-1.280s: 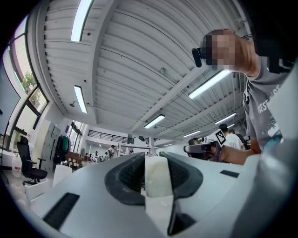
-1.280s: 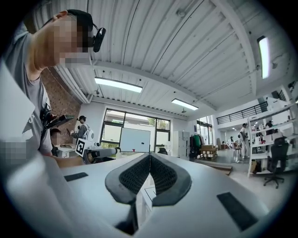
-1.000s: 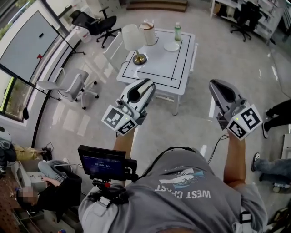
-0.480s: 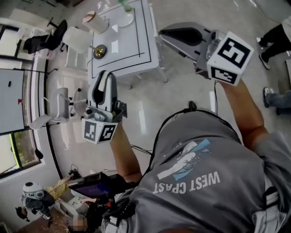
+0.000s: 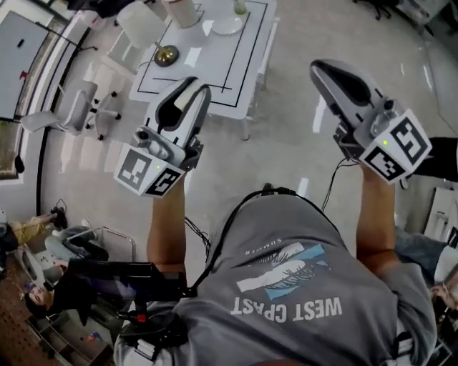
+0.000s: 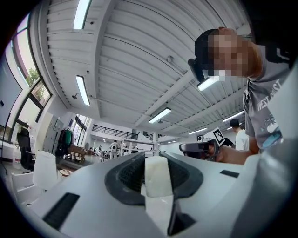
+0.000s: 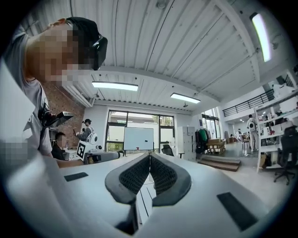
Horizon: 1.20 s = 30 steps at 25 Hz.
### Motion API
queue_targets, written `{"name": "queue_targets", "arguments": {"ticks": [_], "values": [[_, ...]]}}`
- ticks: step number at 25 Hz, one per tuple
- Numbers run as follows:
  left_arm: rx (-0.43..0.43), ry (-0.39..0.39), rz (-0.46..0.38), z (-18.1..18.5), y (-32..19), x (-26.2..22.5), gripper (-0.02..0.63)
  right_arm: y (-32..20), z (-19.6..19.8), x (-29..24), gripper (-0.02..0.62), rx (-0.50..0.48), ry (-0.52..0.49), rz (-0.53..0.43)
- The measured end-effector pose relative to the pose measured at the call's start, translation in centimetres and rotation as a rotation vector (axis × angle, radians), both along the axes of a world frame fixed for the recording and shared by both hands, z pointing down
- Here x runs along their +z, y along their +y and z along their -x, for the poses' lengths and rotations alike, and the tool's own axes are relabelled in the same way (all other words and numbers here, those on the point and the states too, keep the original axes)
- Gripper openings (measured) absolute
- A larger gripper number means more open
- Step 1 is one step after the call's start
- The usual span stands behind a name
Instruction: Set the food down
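In the left gripper view, a pale cream block of food (image 6: 157, 175) sits wedged between the dark pads, and my left gripper (image 6: 156, 160) is shut on it. It points up toward the ceiling. In the head view the left gripper (image 5: 195, 89) is held at chest height, short of the white table (image 5: 215, 68); the food does not show there. My right gripper (image 5: 320, 69) is raised at the right, over bare floor. The right gripper view shows its jaws (image 7: 150, 157) shut, tip to tip, with nothing between them.
On the table stand a white-shaded lamp (image 5: 142, 23) with a brass base (image 5: 166, 55), a white plate (image 5: 227, 26) and a pale cylinder (image 5: 180, 10). An office chair (image 5: 71, 111) stands left of it. A monitor rig (image 5: 107, 275) is at the lower left.
The head view has swung, so the table now sits at the top centre. Both grippers stay raised; the left shows higher and further right, the right lower. The food stays gripped.
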State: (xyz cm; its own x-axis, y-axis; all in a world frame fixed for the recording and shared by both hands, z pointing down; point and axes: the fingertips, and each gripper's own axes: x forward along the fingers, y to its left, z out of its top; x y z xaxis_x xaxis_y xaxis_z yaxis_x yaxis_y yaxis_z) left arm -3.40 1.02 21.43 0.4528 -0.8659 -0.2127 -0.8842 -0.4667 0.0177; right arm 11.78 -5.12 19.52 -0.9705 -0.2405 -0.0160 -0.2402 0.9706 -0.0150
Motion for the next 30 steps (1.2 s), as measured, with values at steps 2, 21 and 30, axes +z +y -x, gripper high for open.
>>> {"name": "queue_targets", "arguments": {"ticks": [2, 21, 30], "values": [[-0.014, 0.003, 0.016, -0.7, -1.4, -0.4, 0.101, -1.5, -0.7, -0.5, 0.008, -0.011, 0.000, 0.014], [0.098, 0.011, 0.046, 9.7, -7.0, 1.5, 0.100, -4.5, 10.6, 1.1, 0.008, 0.074, 0.035, 0.002], [0.150, 0.044, 0.048, 15.9, -10.5, 2.5, 0.101, -7.2, 16.8, 1.7, 0.008, 0.127, 0.070, -0.001]]}}
